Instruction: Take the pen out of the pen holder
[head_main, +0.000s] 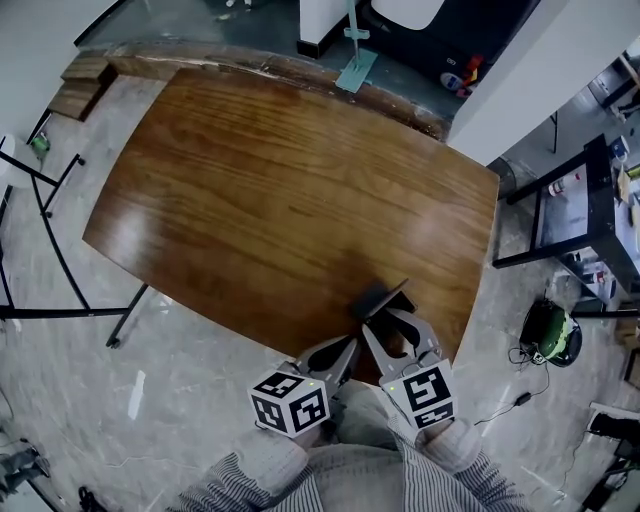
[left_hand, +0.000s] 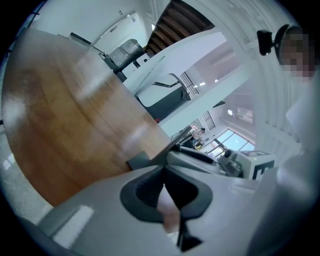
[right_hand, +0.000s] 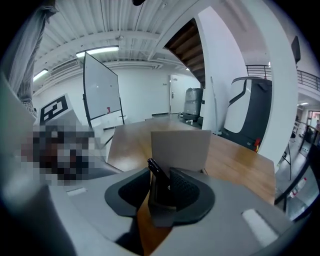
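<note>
1. The right gripper (right_hand: 161, 186) has its fingers apart and pressing on nothing. The black pen (right_hand: 155, 170) slants up between them, its lower end lost in a dark shape.
2. Just behind the pen stands the grey pen holder (right_hand: 180, 147), on the wooden counter (right_hand: 240, 160) near its front edge.
3. The left gripper (left_hand: 163, 173) has its fingers together and sits just beside the right gripper, low over the counter's edge.

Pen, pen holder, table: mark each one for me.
pen (right_hand: 158, 172): right gripper view, on its black barrel.
pen holder (right_hand: 180, 145): right gripper view, on its grey back panel.
table (head_main: 260, 180): head view, on the bare wood top.
</note>
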